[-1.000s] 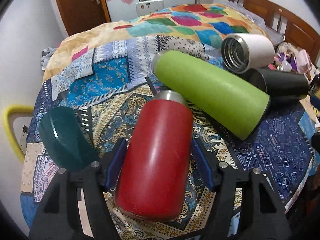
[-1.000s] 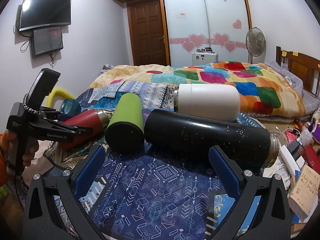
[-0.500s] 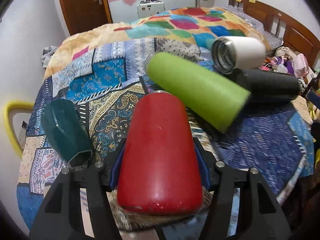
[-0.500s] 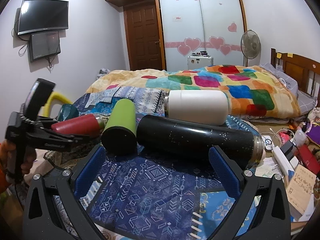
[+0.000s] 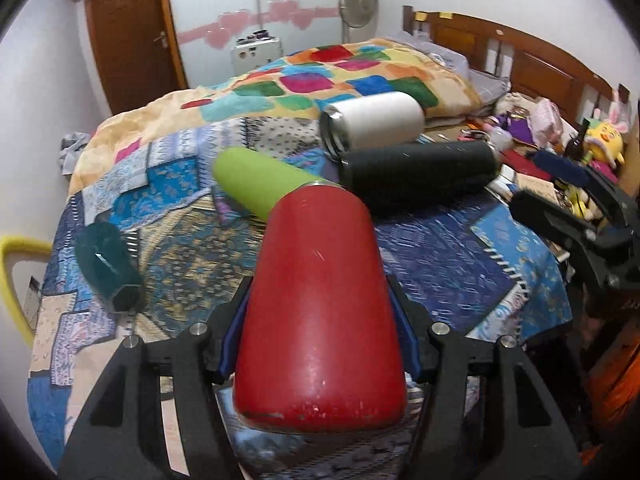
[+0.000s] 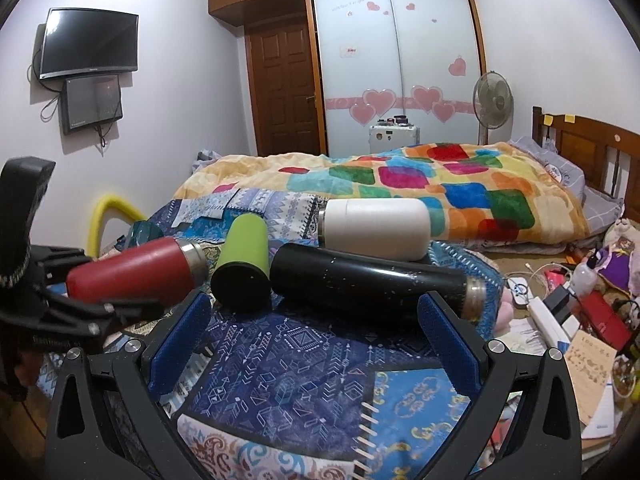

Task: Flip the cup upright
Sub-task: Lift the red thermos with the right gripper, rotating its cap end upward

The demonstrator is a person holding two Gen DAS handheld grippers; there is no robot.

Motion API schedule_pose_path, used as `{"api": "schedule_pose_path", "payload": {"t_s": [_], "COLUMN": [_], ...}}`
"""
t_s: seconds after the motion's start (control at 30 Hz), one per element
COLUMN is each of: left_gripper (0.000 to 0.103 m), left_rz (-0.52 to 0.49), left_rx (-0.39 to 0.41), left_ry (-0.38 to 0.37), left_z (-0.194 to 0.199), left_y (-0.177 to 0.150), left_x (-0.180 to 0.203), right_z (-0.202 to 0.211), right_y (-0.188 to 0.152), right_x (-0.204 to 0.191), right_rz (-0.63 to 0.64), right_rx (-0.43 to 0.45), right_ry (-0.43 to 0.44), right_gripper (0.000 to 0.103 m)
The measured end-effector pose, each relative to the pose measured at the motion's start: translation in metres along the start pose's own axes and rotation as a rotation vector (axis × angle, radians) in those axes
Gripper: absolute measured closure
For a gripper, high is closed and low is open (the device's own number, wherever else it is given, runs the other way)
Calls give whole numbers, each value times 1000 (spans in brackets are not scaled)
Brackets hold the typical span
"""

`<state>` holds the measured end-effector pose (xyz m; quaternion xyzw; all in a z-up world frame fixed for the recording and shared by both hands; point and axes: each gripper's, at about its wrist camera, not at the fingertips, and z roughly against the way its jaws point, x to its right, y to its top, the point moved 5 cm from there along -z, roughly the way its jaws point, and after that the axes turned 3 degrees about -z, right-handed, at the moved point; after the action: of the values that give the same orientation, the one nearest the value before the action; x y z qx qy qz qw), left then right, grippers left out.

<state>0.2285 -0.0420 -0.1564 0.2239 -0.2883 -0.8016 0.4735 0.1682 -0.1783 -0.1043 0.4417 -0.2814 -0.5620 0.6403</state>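
Clearly my left tongs were clamped on the red cup, the blue pads pressed against its two sides near the closed base. That base faced my left wrist camera, and the body ran forward and away from me to its steel rim. In the right wrist view the red cup was lifted off the patterned cloth, tilted with the steel mouth end a little higher than the base and pointing toward the green cup.

My right tongs stood wide apart with nothing between the pads, hovering low over the cloth just short of the black flask. The black flask lay on its side across my view, steel neck to the right. Behind it lay the white cup, also on its side, touching the black one. The green cup lay with its dark base toward me, between the red cup and the black flask. A teal cup lay on its side to the left, well apart from the others.
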Motion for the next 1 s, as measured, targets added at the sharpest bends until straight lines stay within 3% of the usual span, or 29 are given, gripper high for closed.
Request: {"api": "schedule_pose_path", "payload": {"t_s": [0.17, 0.53, 0.73, 0.9, 1.0], "left_gripper": [42, 41, 40, 34, 34], "left_rz": [-13, -39, -52, 3, 29], "left_rx": [-43, -68, -2, 86, 49], "left_ry": [-61, -87, -95, 3, 69], "left_z": [-23, -40, -16, 12, 7], "left_y": [-11, -25, -18, -6, -13], "left_x": [19, 29, 25, -15, -42], "right_z": [2, -14, -18, -28, -37], "right_y": [-7, -27, -30, -35, -39], "right_x": [4, 6, 2, -5, -10], "right_rz": [6, 12, 15, 25, 29], "right_rx": [-18, -92, -105, -129, -148], "right_ry": [-13, -11, -2, 9, 21], "right_gripper": [0, 0, 0, 0, 0]}}
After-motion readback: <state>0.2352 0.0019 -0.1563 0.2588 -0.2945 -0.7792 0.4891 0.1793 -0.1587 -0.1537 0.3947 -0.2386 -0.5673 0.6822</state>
